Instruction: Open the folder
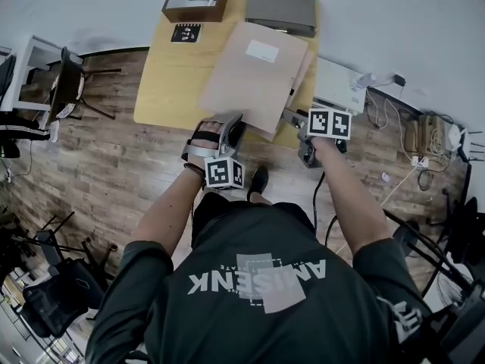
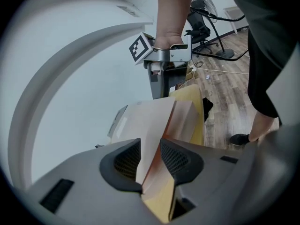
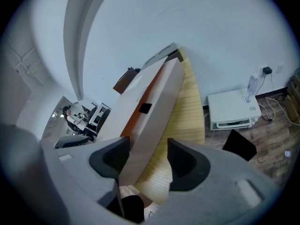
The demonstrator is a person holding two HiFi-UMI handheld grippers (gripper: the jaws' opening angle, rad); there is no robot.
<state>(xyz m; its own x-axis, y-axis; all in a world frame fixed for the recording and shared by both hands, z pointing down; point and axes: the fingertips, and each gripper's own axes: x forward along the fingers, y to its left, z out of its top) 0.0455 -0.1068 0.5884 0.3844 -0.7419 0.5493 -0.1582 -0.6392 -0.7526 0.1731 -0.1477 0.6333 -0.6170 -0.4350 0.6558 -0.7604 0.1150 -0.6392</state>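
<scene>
Left gripper (image 2: 151,159) and right gripper (image 3: 147,162) are held at the near edge of the table (image 1: 170,82), over which the folder (image 1: 254,74) is tilted up. Its cover (image 2: 147,125) is pinched by the left jaws, while its lower part lies loose between the parted right jaws. Opening is judged begun: next the lower part must be gripped and the cover swung clear.

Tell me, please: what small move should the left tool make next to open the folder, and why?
Probably raise the left tool a little, carrying the folder cover upward. Its jaws pinch that cover, which already stands apart from the lower part. The lower part sits between the right tool's open jaws at the table edge, so it may stay behind.
</scene>
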